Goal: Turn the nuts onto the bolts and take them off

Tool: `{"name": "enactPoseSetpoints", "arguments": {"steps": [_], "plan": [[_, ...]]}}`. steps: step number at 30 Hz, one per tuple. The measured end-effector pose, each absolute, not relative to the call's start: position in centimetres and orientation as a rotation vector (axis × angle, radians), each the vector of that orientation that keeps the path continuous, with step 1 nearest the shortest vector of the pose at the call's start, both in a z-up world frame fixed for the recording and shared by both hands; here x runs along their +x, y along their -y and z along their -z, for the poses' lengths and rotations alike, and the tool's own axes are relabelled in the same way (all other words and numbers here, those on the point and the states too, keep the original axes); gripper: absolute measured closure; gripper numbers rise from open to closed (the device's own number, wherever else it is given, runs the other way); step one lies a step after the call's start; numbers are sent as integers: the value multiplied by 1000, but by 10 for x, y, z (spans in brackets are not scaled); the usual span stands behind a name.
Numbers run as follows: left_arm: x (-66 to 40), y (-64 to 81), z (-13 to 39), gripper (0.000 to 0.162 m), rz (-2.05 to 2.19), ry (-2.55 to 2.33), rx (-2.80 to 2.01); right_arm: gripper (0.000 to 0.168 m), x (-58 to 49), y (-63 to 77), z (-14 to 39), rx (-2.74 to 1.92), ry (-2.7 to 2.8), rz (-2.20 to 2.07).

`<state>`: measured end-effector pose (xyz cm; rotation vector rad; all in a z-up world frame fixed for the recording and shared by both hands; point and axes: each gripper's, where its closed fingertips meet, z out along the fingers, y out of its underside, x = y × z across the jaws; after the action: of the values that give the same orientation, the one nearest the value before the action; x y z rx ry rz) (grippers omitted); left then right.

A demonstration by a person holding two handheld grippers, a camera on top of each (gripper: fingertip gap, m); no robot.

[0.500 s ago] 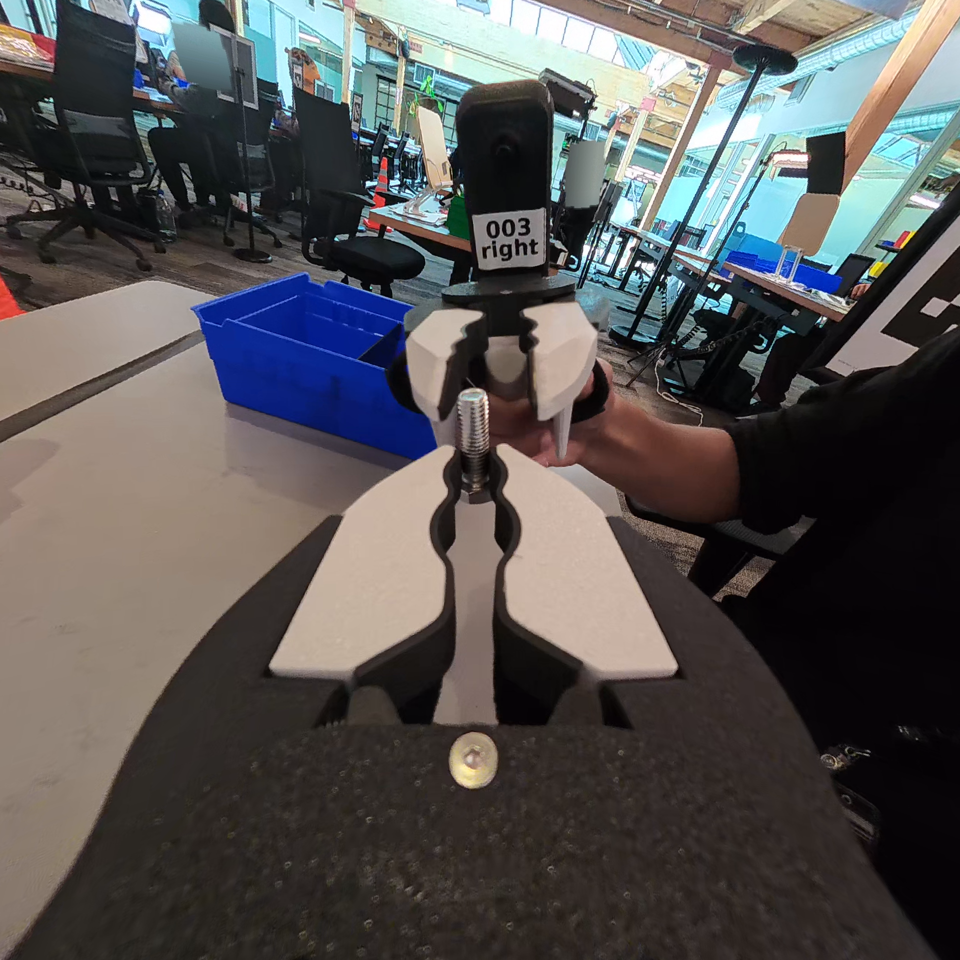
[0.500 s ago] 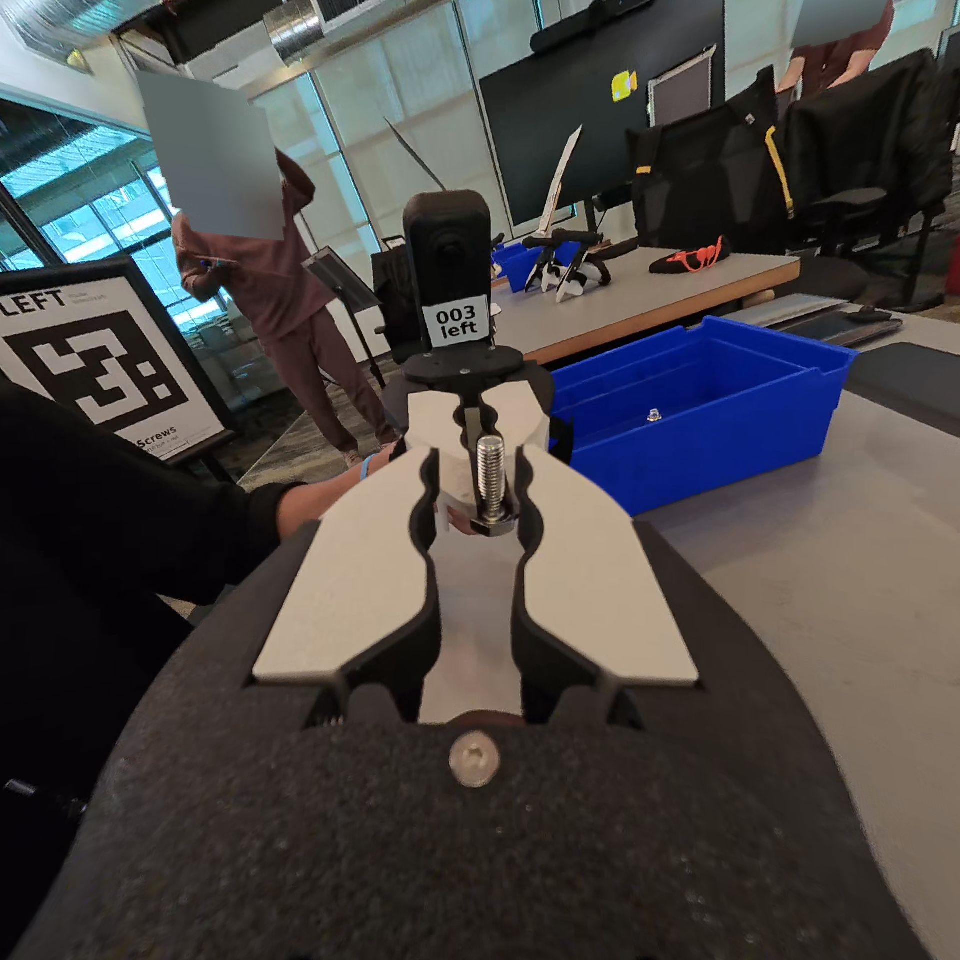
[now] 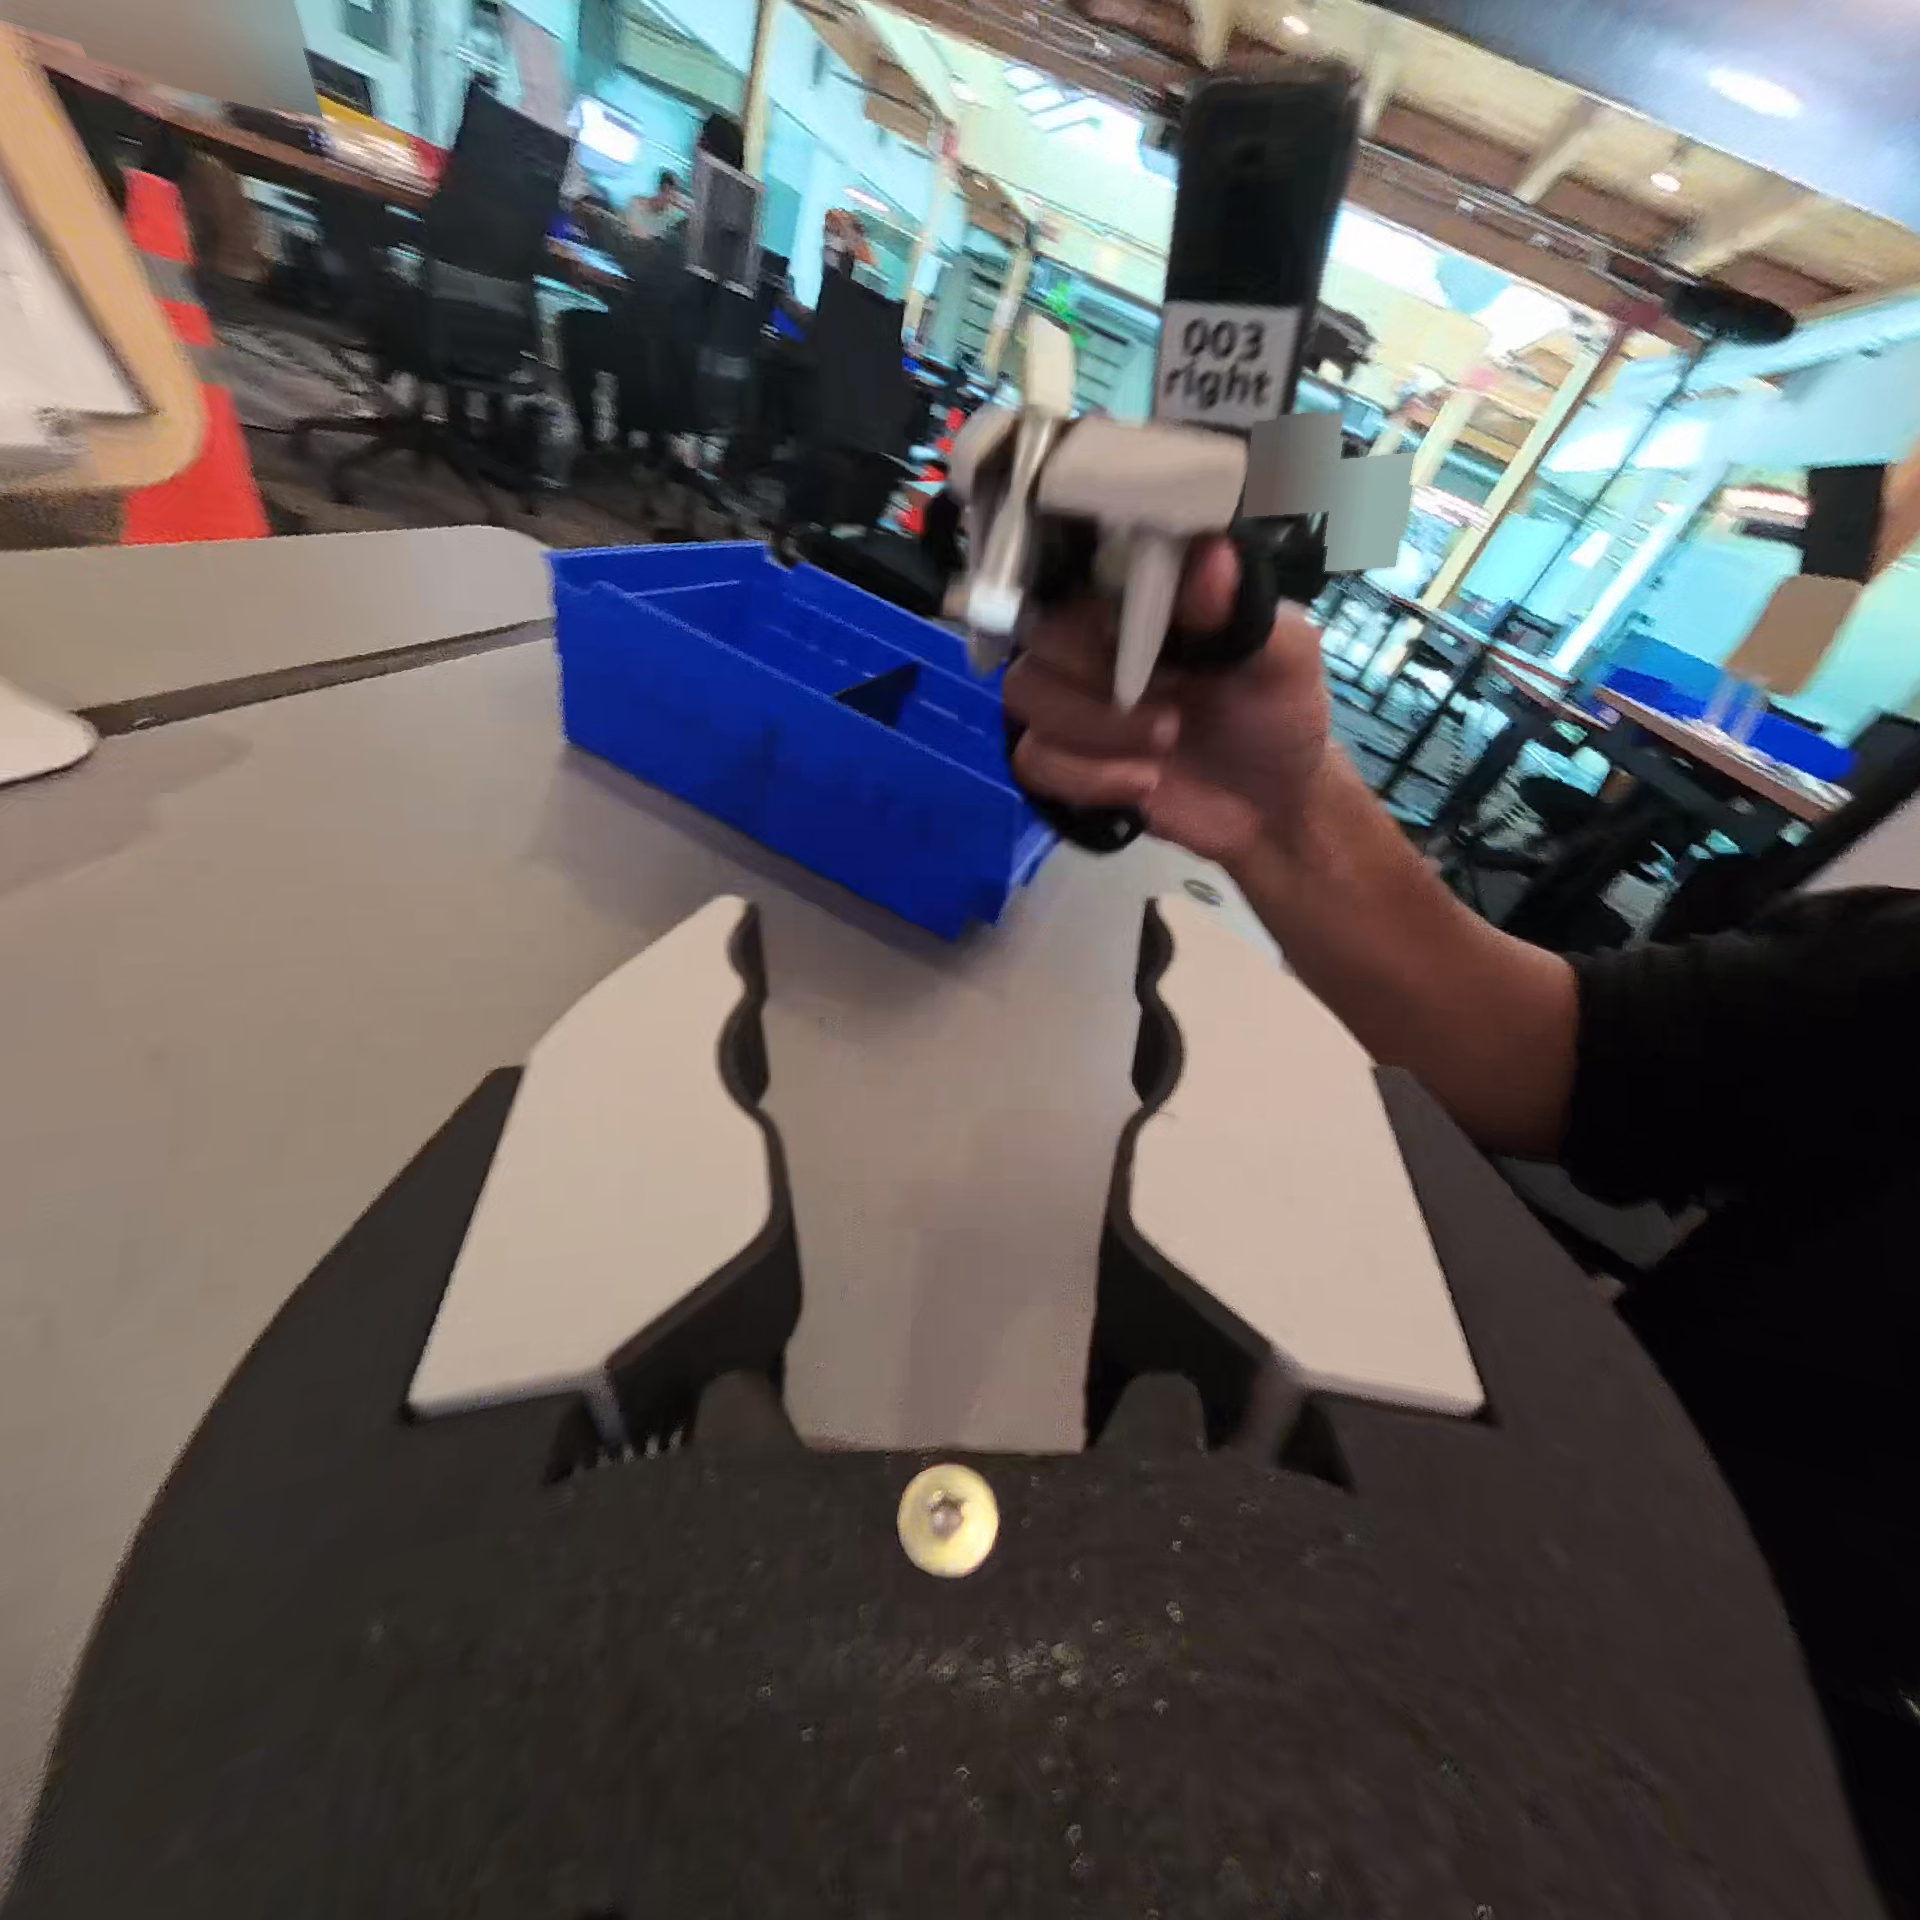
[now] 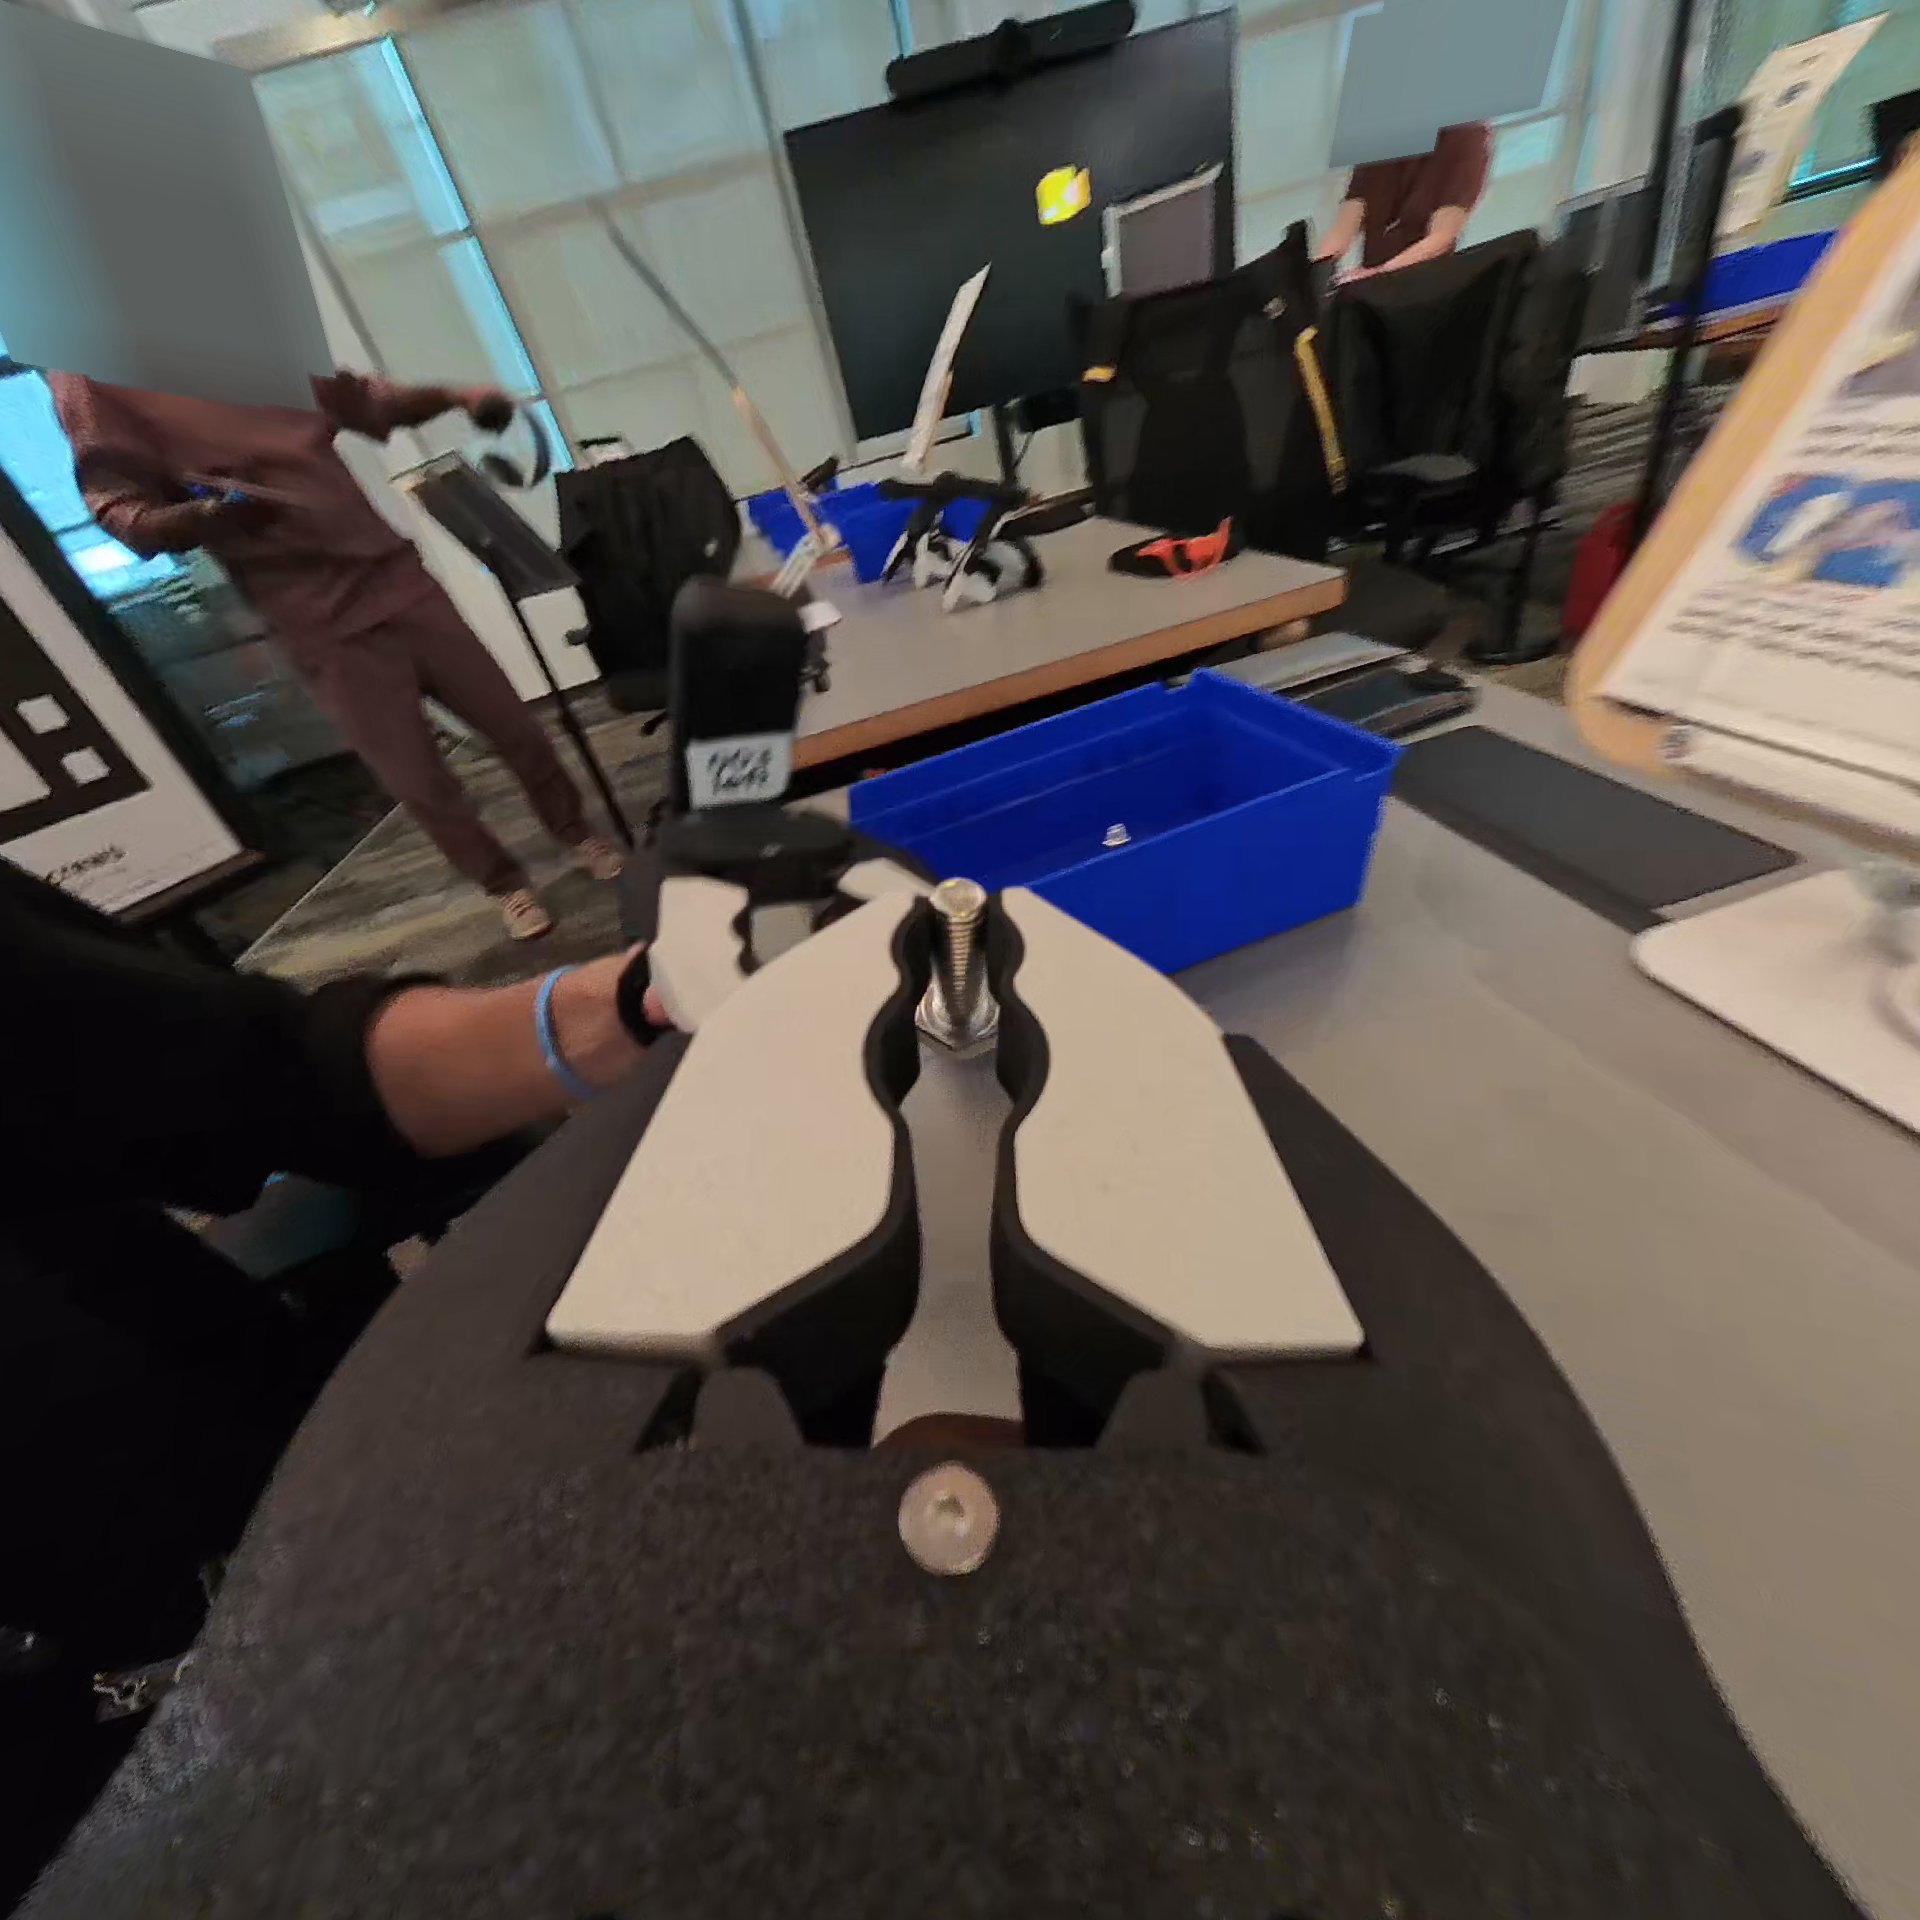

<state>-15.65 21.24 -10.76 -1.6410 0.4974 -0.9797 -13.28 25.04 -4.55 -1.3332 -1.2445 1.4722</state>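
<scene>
Bright daylight from far windows; both views motion-blurred; wide-angle bending at the edges.

A grey table (image 4: 1455, 1195) carries it all. On it sits a blue bin (image 4: 1195, 883), open-topped, near the far edge. To the right there's a black mat (image 4: 1579, 821) lying flat, and nearer, the white base of a stand (image 4: 1787, 987) holding a tilted board.
</scene>
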Motion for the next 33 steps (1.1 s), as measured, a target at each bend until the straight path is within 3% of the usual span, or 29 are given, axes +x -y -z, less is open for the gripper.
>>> {"name": "enactPoseSetpoints", "arguments": {"steps": [8,12,15,19,31,33], "plan": [[-183,-190,151,97,805,-239,-1661,159,-18,-418,10,-1557,1043,-736],[-190,-195,165,101,786,-229,-1718,158,45,-526,101,-2029,1160,-313],[-188,-197,172,103,781,-236,-1754,158,66,-548,182,-2363,1301,-315],[-181,-195,177,104,735,-299,-1780,158,85,-543,246,-2532,1536,-171],[-171,-194,189,106,673,-385,-1821,158,92,-540,285,-2530,1676,-37],[-170,-194,190,106,667,-387,-1825,141,96,-543,282,-2509,1656,8]]}}
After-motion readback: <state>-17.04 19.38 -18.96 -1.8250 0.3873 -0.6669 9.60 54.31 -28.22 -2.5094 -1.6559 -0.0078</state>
